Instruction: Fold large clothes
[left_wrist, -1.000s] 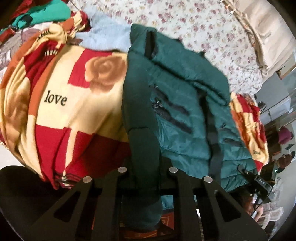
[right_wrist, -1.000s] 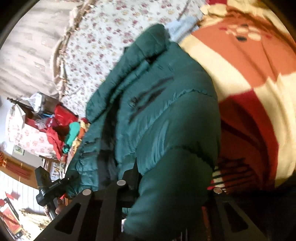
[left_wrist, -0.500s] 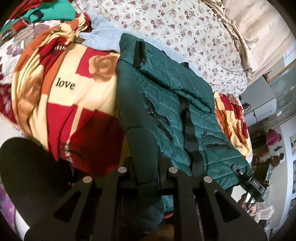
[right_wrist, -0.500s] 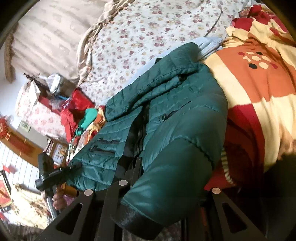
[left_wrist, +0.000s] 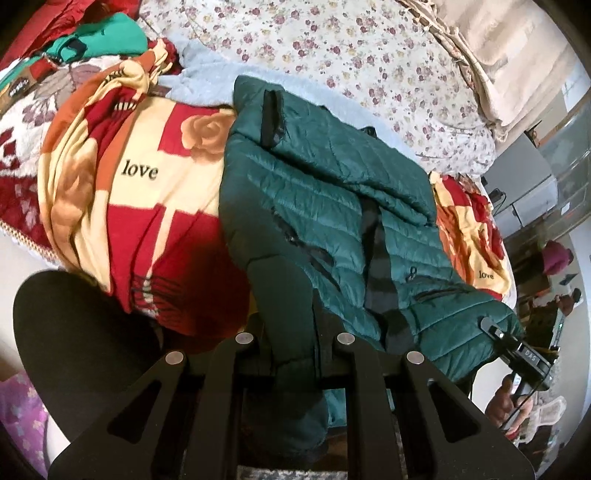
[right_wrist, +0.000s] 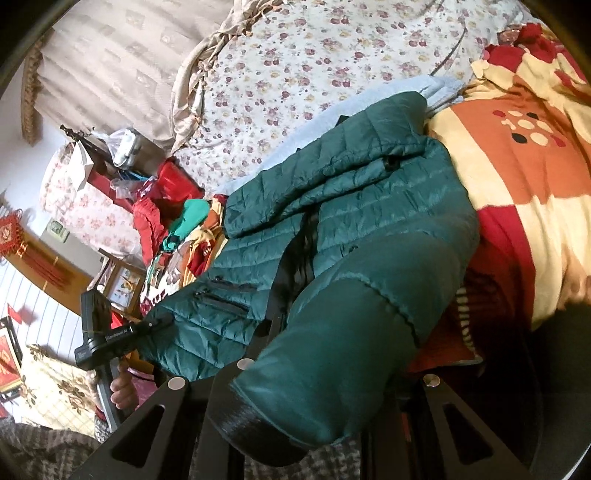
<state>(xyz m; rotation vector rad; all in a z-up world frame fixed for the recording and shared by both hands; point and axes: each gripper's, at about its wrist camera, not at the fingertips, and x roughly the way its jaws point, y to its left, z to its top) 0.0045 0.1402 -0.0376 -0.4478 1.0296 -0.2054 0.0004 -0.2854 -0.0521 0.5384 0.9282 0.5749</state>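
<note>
- On the bed, across a red, cream and orange blanket (left_wrist: 147, 192) printed with roses and the word "love", lies a dark green quilted jacket (left_wrist: 332, 221), its front up and its black zip line running down the middle.
- Near the left wrist camera, the left gripper (left_wrist: 291, 354) has its jaws drawn nearly together on one green sleeve (left_wrist: 280, 295); the sleeve runs between the fingers and its cuff hangs below them.
- At the jacket's far right corner in that same view, the right gripper (left_wrist: 517, 350) is small and partly hidden; a hand (left_wrist: 506, 402) grips its handle.
- From the right wrist camera, the right gripper (right_wrist: 332, 373) is likewise nearly closed on the other sleeve (right_wrist: 332, 350), whose dark cuff (right_wrist: 251, 428) droops over the near fingers.
- To the left in that view, the left gripper (right_wrist: 147, 326) sits at the jacket's hem corner, with a hand (right_wrist: 122, 387) on its handle.
- Beyond the jacket, a pale blue fleece (left_wrist: 207, 85) and a cream sheet with small purple flowers (left_wrist: 351, 55) cover the far part of the bed.
- At the far left corner in the left wrist view lies a heap of red and bright green clothes (left_wrist: 103, 37).
- Beside the bed's far edge hangs a beige patterned curtain (right_wrist: 110, 55).
</note>
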